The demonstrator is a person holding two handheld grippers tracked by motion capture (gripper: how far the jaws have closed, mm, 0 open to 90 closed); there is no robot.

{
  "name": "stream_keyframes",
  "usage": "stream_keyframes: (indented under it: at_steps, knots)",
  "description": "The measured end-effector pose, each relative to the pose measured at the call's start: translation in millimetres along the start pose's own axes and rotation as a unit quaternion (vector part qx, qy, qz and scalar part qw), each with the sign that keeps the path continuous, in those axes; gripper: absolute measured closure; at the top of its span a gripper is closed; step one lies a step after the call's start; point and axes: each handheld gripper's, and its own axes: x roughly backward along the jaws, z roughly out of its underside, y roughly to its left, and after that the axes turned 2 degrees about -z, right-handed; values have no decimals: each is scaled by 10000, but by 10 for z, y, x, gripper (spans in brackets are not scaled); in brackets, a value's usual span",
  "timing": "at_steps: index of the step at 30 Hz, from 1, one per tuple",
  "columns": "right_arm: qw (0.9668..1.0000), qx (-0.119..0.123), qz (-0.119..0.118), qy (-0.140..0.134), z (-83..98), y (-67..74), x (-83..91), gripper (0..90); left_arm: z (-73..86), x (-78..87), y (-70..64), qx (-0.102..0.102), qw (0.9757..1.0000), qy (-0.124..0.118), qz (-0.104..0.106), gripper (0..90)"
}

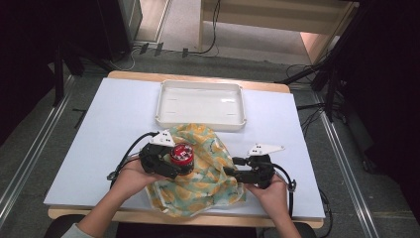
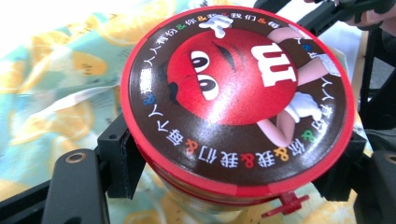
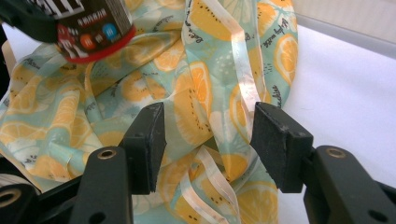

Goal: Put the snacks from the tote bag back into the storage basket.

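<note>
In the high view, the left gripper is gripping a round candy canister with a red-rimmed lid and a red cartoon face, holding it over a crumpled pale-green cloth bag printed with orange slices. The bag is lying at the near middle of the white table, just in front of an empty white rectangular plastic tray. The right gripper is reaching into the bag's right edge from the person's right hand.

In the left gripper view, the black jaws are pressing against opposite sides of the canister just under its lid, with the printed cloth lying behind and beneath it.

In the right gripper view, the right gripper is standing with its jaws spread wide, folds of the cloth and its glossy pale ribbon strap sitting between them; whether the pads are touching the fabric cannot be told. The canister's brown, red-edged body is hanging at upper left, clear of the bag.
</note>
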Motion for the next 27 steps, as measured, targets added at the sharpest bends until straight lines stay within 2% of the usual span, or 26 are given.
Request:
stream_keyframes:
  at_steps: [7, 11, 15, 21, 27]
  knots:
    - [10000, 19, -30, 13, -11, 5, -28, 457, 19, 130, 86, 202, 9997, -84, -115, 255]
    - [10000, 48, -35, -15, -23, 8, -39, 457, 32, 185, 122, 253, 9995, -88, -171, 255]
    - [9999, 102, -47, -51, -33, 9, -47, 458, 28, 213, 167, 364, 9992, -95, -155, 255]
    - [9999, 109, -107, -17, -42, 11, -78, 458, -8, 228, 223, 372, 9992, -76, -152, 255]
    - [9998, 109, -138, -28, -48, 15, -93, 452, -114, 261, 277, 437, 9988, -64, -201, 255]
